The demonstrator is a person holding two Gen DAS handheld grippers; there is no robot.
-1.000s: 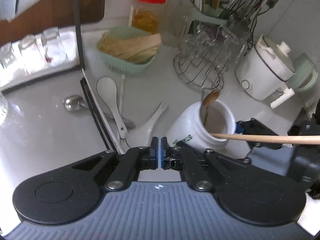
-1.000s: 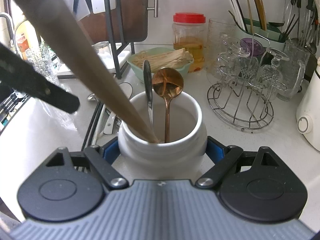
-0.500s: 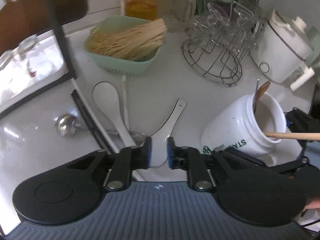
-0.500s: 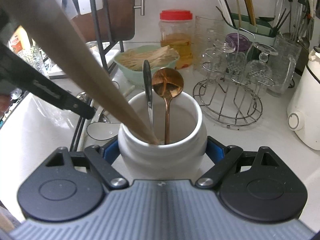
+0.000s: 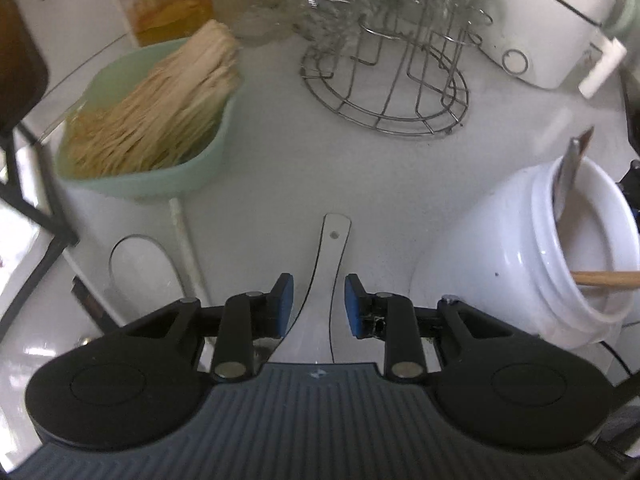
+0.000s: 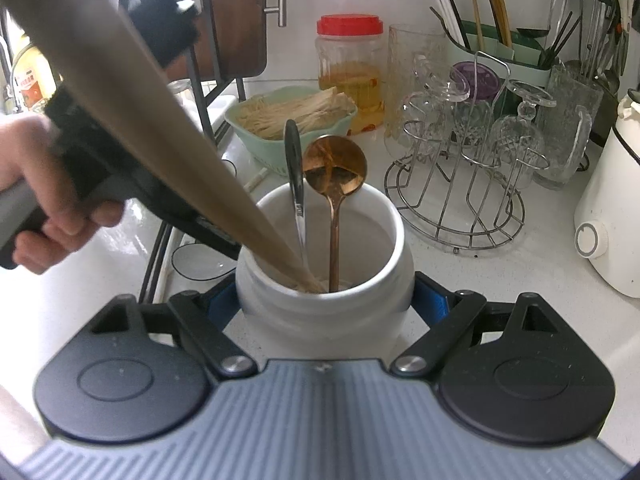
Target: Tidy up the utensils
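My left hand-held gripper (image 5: 319, 300) just opening, pads astride white spatula handle (image 5: 334, 248) on surface (image 5: 280, 168), not pressing. My right hand-held gripper (image 6: 325, 304) clamped on white jar (image 6: 324, 312).

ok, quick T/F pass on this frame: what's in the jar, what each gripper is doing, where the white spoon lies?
1. The right gripper clamps the white jar. True.
2. The jar is empty. False: a wooden handle, a copper spoon and a black-handled utensil stand in it.
3. The left gripper grips the white spoon. False: its fingers have just been opening and straddle the spoon's handle, which lies on the counter, with gaps either side.
4. The green basket holds pale sticks. True.
5. The wire rack lies toppled. False: it stands upright.
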